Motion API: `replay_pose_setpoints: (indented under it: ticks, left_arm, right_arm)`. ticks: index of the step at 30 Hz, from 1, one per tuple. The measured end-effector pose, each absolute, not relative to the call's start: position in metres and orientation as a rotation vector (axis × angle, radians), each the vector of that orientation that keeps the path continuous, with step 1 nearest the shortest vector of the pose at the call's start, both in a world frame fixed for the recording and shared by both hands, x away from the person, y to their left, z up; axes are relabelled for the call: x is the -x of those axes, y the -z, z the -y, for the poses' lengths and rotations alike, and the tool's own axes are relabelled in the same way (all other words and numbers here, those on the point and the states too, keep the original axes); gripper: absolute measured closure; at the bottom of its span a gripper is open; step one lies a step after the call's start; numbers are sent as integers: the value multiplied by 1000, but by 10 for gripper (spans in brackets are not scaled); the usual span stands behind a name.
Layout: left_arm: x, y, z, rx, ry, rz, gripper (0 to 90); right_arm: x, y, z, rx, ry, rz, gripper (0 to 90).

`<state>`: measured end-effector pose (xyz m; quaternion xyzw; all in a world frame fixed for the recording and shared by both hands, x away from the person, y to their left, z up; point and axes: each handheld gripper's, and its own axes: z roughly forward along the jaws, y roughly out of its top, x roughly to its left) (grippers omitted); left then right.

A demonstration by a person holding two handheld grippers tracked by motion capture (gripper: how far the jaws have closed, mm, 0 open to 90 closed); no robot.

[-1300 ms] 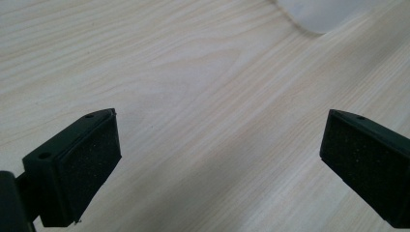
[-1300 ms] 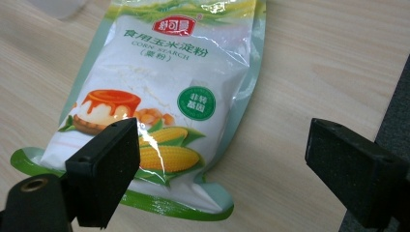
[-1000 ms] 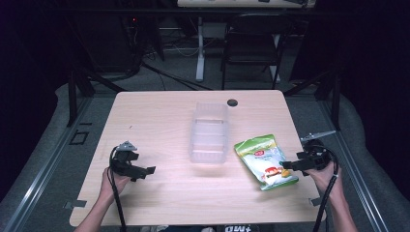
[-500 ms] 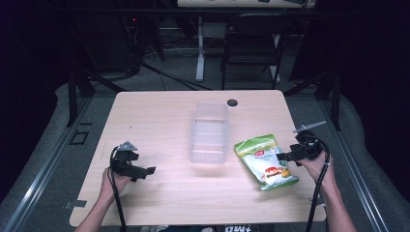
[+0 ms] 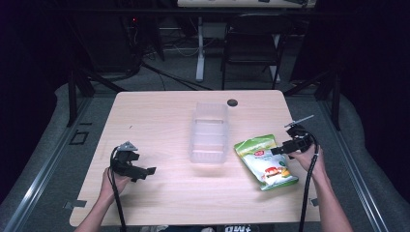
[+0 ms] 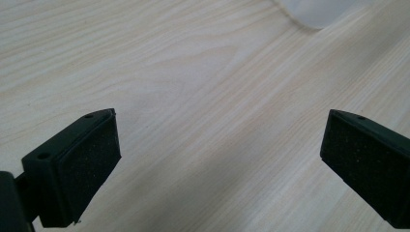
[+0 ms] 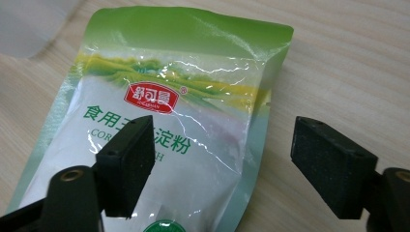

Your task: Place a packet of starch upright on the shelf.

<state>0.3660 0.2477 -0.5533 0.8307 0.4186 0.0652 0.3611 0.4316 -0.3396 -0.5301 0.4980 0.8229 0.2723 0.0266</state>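
A green and white pouch of starch [image 5: 265, 161] lies flat on the wooden table [image 5: 159, 116], right of a clear plastic tub [image 5: 209, 132]. My right gripper [image 5: 276, 151] hovers at the pouch's right edge, open, its jaws straddling that edge with the pouch [image 7: 164, 125] under the left jaw. Nothing is held. My left gripper [image 5: 149, 170] rests open low over bare wood near the front left. In the left gripper view its gripper [image 6: 220, 159] spreads wide over the tabletop, a corner of the tub [image 6: 319, 12] beyond.
A small black disc [image 5: 232, 102] sits at the table's far edge. Behind the table stand a dark chair [image 5: 251, 48] and a white post [image 5: 200, 48]. A corner of the tub [image 7: 34, 24] shows at the upper left of the right gripper view.
My right gripper has moved left and a little forward, coming over the pouch's right edge. The left gripper has stayed in place.
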Motion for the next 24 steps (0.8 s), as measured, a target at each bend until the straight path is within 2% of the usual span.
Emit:
replay_pose_setpoints:
  ticks: [9,14,20,21,22,24]
  left_arm:
    - [-366,553,-247,-2142,-166,-1074,6]
    - [-366,553,-247,-2147,-170,-1074,7]
    - [-366,552,-248,-2139,-173,-1074,7]
    - [-365,552,-248,-2139,-171,-1076,7]
    - [-365,552,-248,-2138,-170,-1079,6]
    - [-365,552,-248,-2140,-173,-1077,7]
  right_arm:
    - [-442,543,340,-1598,-805,-2561,372]
    - [-442,544,339,-1616,-798,-2562,474]
    - [-442,548,337,-1647,-793,-2555,536]
    - [-442,548,337,-1648,-797,-2557,566]
    - [-442,547,338,-1650,-789,-2544,667]
    - [-441,547,338,-1666,-814,-2519,736]
